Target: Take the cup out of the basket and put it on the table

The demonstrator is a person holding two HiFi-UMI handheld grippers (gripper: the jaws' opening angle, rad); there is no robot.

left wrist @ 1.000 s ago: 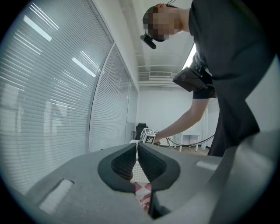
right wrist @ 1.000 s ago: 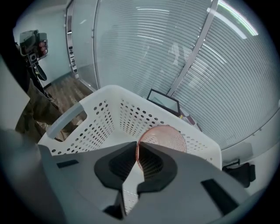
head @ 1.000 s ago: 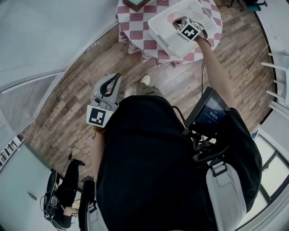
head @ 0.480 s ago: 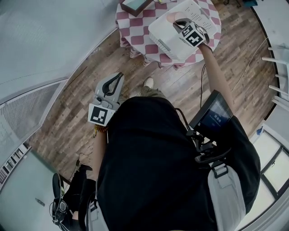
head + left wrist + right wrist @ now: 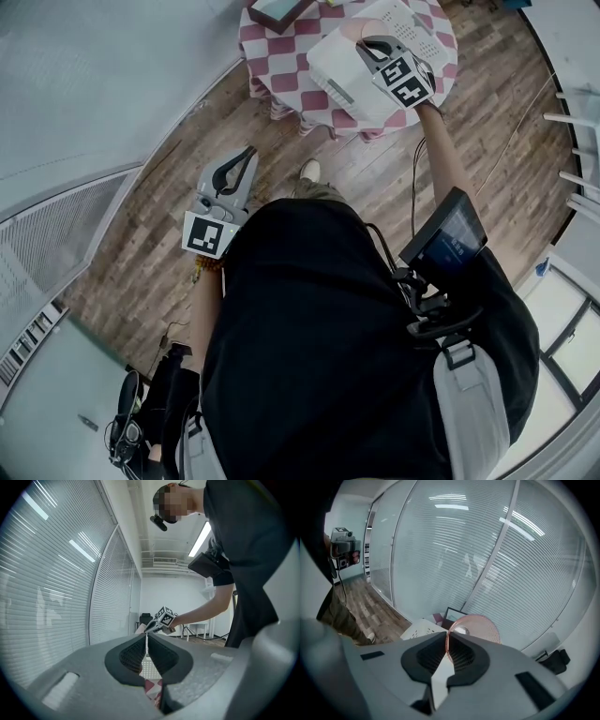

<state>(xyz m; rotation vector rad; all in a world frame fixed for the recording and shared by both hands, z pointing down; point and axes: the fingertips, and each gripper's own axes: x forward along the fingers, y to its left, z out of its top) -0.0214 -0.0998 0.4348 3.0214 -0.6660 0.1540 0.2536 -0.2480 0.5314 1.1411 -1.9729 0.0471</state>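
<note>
Right gripper [image 5: 446, 638]: jaws pinching pink cup [image 5: 480, 626] rim, over white basket [image 5: 342, 80].
Left gripper [image 5: 146, 639]: jaws pressed together, empty.

The pink cup [image 5: 477, 629] is hanging in the air near the top of the head view, over the white basket [image 5: 349, 82]. It is see-through with tiny dots all over, and it is tipping sideways. The right gripper [image 5: 446, 638] is pinching its rim. The basket, full of little holes, is sitting on the desk [image 5: 281, 58] with red and white squares.
</note>
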